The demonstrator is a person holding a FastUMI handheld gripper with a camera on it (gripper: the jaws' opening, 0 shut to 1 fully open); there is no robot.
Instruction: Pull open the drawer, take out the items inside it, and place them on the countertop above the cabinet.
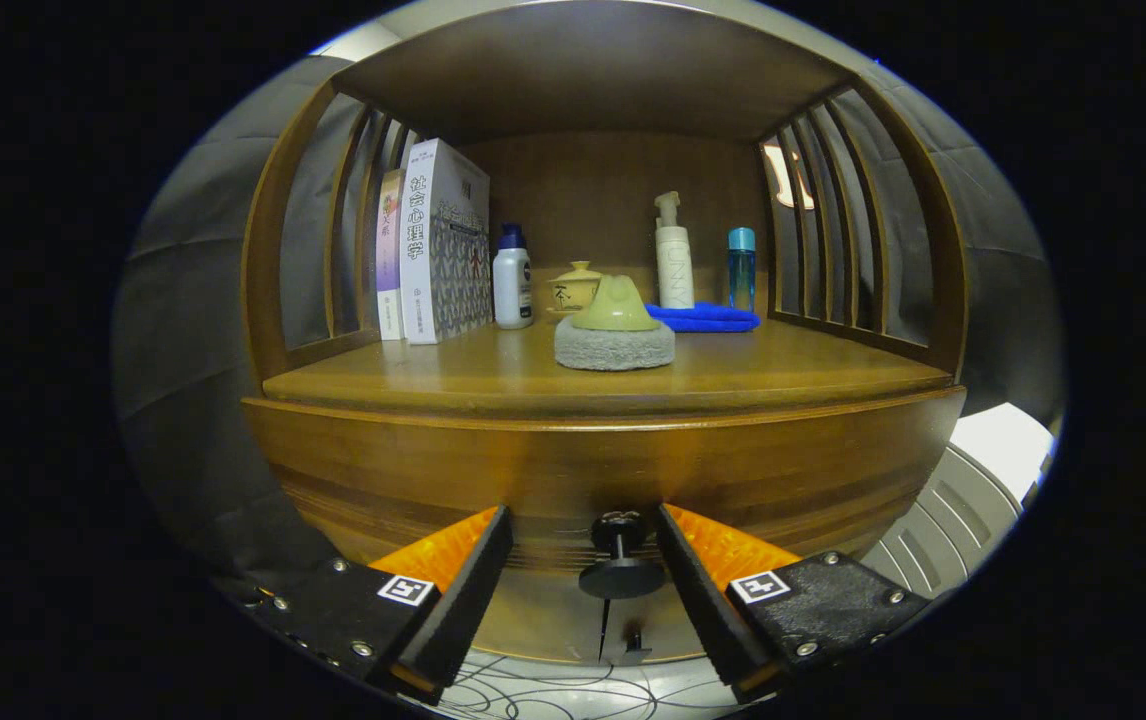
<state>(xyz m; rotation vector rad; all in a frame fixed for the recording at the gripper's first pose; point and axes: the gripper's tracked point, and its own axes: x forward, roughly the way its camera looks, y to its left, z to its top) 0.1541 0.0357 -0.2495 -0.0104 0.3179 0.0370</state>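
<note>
Directly ahead, a wooden cabinet's drawer [603, 470] sits closed, its dark knob [620, 560] between the tool [583, 560] fingers, which stand apart without touching it. Above, on the bench [433, 375], rest a grey sponge with a yellow-green handle [615, 330], books [433, 245], a white bottle [512, 280], a small lidded cup [574, 286], a pump bottle [673, 255], a blue bottle [741, 265] and a folded blue cloth [703, 318].

Knob [621, 560] sits between the fingers [468, 580], on the drawer [383, 470]. Countertop [493, 372] above: books [438, 240] left, sponge [615, 330] front-center, bottles [674, 255] and probably a cloth [705, 318] behind.
</note>
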